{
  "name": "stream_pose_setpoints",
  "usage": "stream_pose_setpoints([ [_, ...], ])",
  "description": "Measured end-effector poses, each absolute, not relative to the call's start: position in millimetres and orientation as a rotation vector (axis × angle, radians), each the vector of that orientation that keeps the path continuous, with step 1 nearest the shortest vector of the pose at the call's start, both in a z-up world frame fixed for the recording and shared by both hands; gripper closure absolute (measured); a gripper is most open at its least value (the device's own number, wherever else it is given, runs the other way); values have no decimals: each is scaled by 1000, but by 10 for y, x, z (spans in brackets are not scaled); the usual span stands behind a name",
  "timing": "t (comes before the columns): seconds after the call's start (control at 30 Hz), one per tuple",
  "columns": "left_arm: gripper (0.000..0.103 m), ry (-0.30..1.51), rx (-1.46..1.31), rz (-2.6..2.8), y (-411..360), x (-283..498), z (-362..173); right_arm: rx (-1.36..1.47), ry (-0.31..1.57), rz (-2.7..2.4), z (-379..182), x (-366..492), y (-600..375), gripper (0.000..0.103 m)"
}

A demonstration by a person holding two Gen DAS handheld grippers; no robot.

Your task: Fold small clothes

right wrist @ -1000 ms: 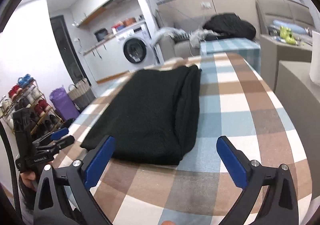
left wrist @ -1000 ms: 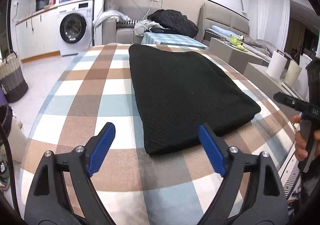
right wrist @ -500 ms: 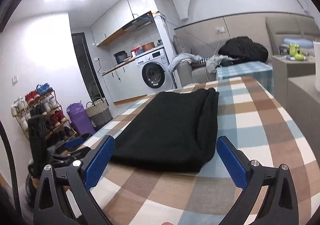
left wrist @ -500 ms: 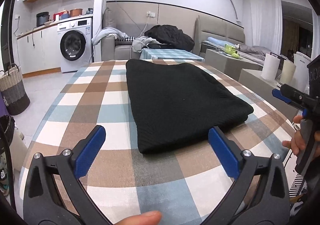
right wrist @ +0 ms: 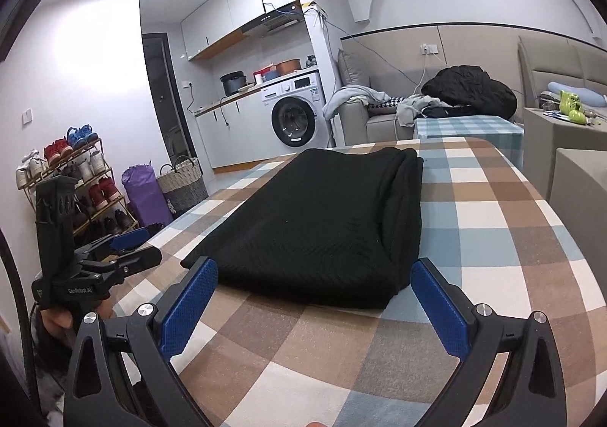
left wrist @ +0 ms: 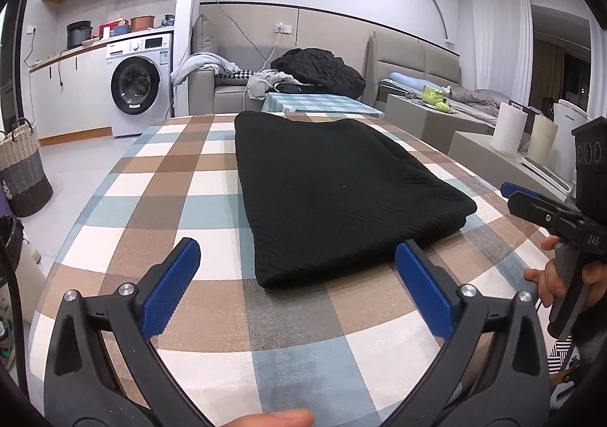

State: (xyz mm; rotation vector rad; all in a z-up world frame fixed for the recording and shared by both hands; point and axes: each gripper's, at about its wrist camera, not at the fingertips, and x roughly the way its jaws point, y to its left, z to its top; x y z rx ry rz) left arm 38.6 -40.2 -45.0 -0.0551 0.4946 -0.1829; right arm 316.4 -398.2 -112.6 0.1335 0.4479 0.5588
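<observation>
Both grippers had pulled back and risen since a second earlier, so the black garment sat farther from the blue pads in each wrist view and more of the room showed above it. It lay as a flat, folded rectangle on the checked counter, its doubled edge running along the side nearest the right gripper. That retreat suggested the fold was finished, or at least that the person was pausing between folds rather than reaching for cloth. The left gripper hung over the near counter edge with its fingers spread wide apart, holding nothing and touching nothing; the garment's near hem was just beyond the tips, apart from them. The right gripper's fingers were likewise wide apart and empty, the garment's near corner lying just ahead between them but clear of both pads. Each gripper appeared at the margin of the other's view, off the counter's side.
</observation>
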Motion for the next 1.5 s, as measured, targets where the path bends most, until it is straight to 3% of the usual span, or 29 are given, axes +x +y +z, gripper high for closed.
stream_pose_setpoints([
  [1.5, 1, 493, -62, -186, -370, 396, -465, 135, 445, 555, -1161, 3184, -4005, 0],
])
